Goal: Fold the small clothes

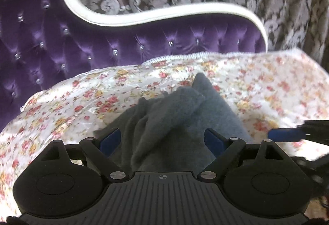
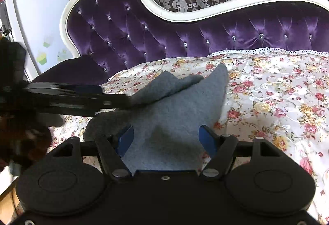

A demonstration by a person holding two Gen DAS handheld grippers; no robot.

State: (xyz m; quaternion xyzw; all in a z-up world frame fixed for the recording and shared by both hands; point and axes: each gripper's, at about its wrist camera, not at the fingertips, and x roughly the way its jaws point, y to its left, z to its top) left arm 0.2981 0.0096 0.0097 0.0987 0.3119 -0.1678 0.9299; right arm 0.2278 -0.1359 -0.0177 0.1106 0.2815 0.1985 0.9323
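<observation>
Mid-fold: rumpled grey fleece cloth (image 2: 181, 105) on floral bedspread (image 2: 277, 97). Left gripper (image 1: 162, 138) and right gripper (image 2: 165, 138) both wide open, gripping nothing. Next: pinch free corner, flatten.

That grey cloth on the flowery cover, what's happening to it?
A person is folding it with two hand-held tools. The grey cloth lies rumpled on the floral cover of a purple sofa. The left gripper and the right gripper are both open, with the cloth between their fingers but not pinched.
</observation>
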